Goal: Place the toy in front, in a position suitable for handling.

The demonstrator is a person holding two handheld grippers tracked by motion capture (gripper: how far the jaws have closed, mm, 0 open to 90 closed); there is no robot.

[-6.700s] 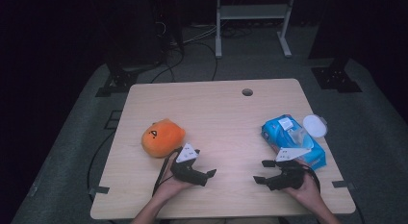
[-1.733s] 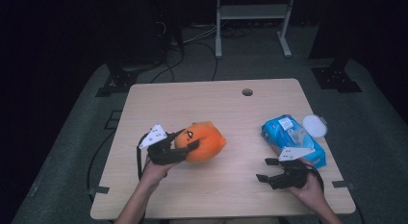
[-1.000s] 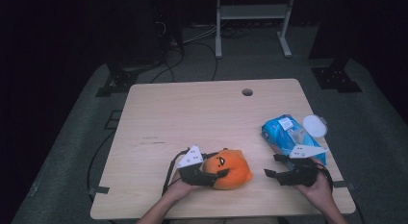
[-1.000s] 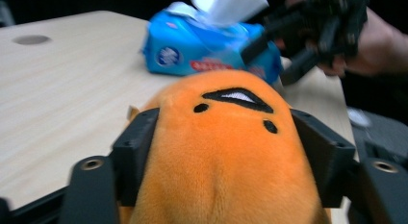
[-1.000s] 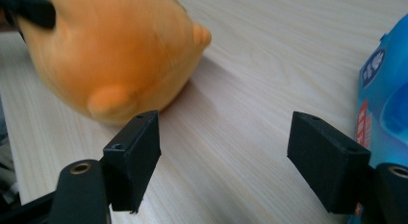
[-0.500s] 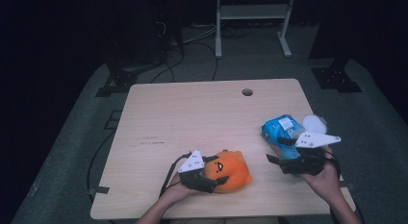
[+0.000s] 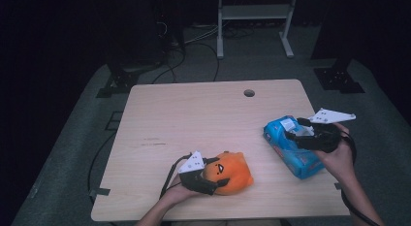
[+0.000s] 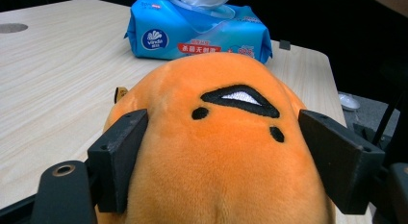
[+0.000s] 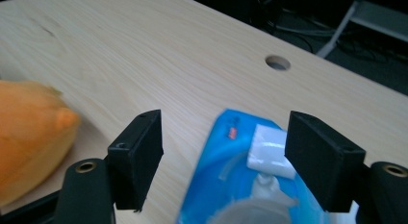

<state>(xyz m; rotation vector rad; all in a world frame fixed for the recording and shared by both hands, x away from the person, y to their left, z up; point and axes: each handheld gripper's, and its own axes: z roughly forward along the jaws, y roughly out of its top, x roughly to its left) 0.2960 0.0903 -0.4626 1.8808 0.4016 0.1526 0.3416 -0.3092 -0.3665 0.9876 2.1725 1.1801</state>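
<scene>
An orange plush toy (image 7: 233,170) with a stitched black face lies on the wooden table (image 7: 194,114) near its front edge. My left gripper (image 7: 218,171) stands around it from the left. In the left gripper view the plush toy (image 8: 226,152) bulges between the jaws, which have just been opening and no longer squeeze it. A blue tissue pack (image 7: 291,151) lies at the right. My right gripper (image 7: 296,130) hovers open over the pack's far end, holding nothing. The right gripper view has the tissue pack (image 9: 240,176) below the jaws and the plush toy (image 9: 29,132) at left.
A round cable hole (image 7: 249,93) sits in the table's far side. Behind the table, on the dark floor, are a white rack's legs (image 7: 252,22), a black stand (image 7: 131,66) and loose cables. The table's bare middle and left lie between the hands and the far edge.
My left gripper carried the plush toy from the left to the front middle, set it down and widened its jaws. My right gripper rose and moved over the tissue pack.
</scene>
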